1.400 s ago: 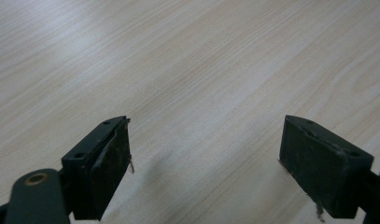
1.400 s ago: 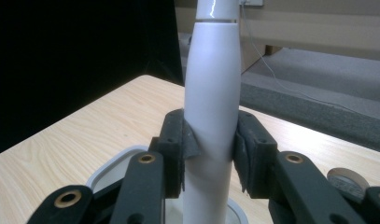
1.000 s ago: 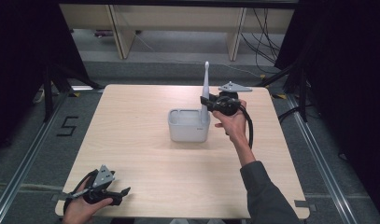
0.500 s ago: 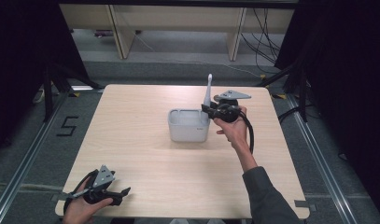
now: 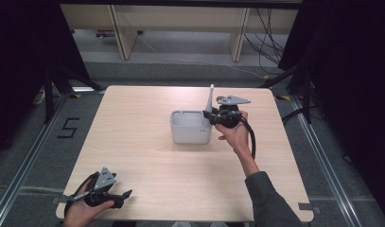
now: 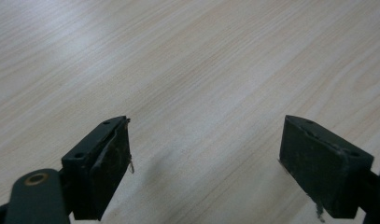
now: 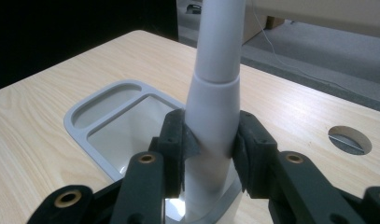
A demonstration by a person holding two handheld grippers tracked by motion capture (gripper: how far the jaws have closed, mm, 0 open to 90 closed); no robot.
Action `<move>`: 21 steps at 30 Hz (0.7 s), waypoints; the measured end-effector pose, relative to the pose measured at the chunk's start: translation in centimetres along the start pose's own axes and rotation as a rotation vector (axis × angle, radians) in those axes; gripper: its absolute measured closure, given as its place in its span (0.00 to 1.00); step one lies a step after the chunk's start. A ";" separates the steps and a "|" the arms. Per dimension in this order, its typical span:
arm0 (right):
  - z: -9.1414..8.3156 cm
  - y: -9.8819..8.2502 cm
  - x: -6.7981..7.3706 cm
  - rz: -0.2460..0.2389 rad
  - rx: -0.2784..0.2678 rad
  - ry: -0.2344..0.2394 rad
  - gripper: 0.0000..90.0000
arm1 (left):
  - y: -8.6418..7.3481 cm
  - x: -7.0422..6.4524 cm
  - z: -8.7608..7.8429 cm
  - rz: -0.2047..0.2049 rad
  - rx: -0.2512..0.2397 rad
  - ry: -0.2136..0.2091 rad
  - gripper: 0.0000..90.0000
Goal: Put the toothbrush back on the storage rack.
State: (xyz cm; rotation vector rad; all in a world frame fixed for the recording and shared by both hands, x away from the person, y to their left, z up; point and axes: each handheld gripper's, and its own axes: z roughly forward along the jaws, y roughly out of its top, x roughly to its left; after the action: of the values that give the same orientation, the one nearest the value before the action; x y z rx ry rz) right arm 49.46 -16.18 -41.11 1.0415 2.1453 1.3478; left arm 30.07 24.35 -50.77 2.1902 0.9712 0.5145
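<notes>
A pale grey box-shaped holder (image 5: 190, 132) with two compartments stands near the middle of the wooden table. A white tapered handle (image 5: 211, 98) stands upright at the holder's right end, its lower end inside the rim. My right gripper (image 5: 213, 116) is shut on that handle low down. In the right gripper view the handle (image 7: 214, 93) sits squeezed between the pads (image 7: 178, 144) over the holder (image 7: 82, 133). My left gripper (image 5: 125, 196) rests at the table's front left corner, open. In the left gripper view it (image 6: 204, 168) has just bare wood between its jaws.
A round cable hole (image 7: 349, 139) is cut in the table top beyond the holder. Dark curtains flank the table (image 5: 147, 156), and shelf legs and cables stand on the floor behind it. Bare wood spreads between the two grippers.
My right gripper has come down and slightly left with the white handle, lowering its end into the holder. The left gripper has stayed put.
</notes>
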 end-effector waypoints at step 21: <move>-0.3 0.2 0.4 0.014 -0.031 -0.001 0.57 | 0.0 -0.1 0.0 0.004 0.001 -0.004 0.18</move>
State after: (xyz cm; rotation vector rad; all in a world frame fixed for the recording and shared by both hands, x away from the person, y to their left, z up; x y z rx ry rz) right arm 49.08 -16.04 -40.75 1.0468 2.1131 1.3825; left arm 30.01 24.30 -50.78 2.1933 0.9651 0.5115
